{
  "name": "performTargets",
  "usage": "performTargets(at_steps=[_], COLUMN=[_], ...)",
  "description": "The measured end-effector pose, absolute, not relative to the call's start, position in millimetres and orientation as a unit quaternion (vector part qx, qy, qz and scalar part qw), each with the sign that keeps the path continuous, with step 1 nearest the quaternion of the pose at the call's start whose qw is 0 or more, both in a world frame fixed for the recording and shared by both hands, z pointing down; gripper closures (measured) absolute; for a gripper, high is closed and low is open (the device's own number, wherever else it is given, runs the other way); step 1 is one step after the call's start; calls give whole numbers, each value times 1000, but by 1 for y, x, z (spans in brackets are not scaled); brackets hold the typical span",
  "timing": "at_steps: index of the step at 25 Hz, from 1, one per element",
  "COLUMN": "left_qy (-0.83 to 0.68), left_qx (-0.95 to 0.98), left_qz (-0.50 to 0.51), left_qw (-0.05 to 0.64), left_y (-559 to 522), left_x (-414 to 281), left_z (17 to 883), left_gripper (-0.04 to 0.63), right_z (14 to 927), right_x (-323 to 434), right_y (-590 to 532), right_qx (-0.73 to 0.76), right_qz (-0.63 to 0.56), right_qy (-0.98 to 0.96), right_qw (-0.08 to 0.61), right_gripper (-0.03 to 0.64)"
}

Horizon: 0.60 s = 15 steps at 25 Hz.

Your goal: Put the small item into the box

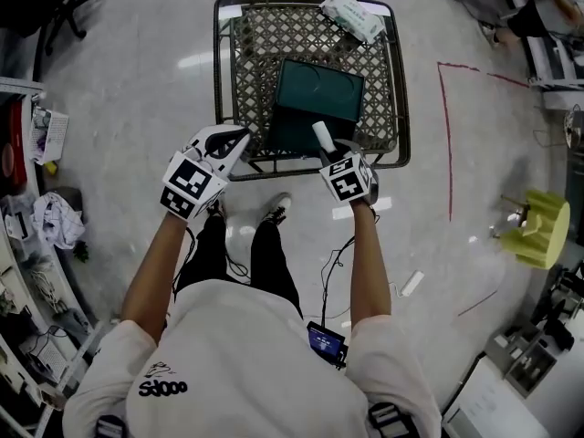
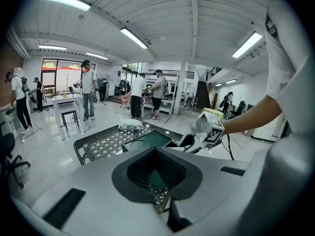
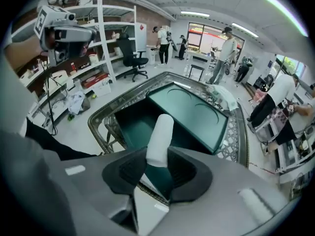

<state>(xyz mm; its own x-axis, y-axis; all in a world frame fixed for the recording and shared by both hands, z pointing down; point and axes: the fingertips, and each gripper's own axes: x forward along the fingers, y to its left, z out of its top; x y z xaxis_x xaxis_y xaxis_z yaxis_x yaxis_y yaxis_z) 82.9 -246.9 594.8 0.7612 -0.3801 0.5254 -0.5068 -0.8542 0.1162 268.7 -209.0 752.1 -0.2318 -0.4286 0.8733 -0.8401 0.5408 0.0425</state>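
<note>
Forward, right claw (image 3: 158,167) clasping white tube (image 3: 160,136), over box (image 3: 192,114)

A large open-plan lab or workshop hall is indicated. A polished pale floor (image 1: 137,108) is marked with red tape lines (image 1: 449,144) and crossed by loose cables (image 1: 333,263). Long strip lights (image 2: 134,37) are mounted under a white beamed ceiling. White shelving (image 3: 106,38) loaded with boxes and gear is seen along one wall, with an office chair (image 3: 132,58) near it. Work tables (image 2: 66,102), a staircase (image 2: 203,95) and several standing people (image 2: 88,90) are seen across the room
</note>
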Motion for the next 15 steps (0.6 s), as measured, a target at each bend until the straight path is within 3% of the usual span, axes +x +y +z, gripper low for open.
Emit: performTargets(at_steps=[15], left_qy=[-239], left_qx=[924], left_qz=[262], left_qw=[145], left_y=[-248], left_x=[63], left_z=[621], left_gripper=[589], right_z=[820], right_x=[251], right_y=[-228], right_qx=[372], right_qz=[246], right_qy=[-727], right_qw=[521], right_gripper=[472])
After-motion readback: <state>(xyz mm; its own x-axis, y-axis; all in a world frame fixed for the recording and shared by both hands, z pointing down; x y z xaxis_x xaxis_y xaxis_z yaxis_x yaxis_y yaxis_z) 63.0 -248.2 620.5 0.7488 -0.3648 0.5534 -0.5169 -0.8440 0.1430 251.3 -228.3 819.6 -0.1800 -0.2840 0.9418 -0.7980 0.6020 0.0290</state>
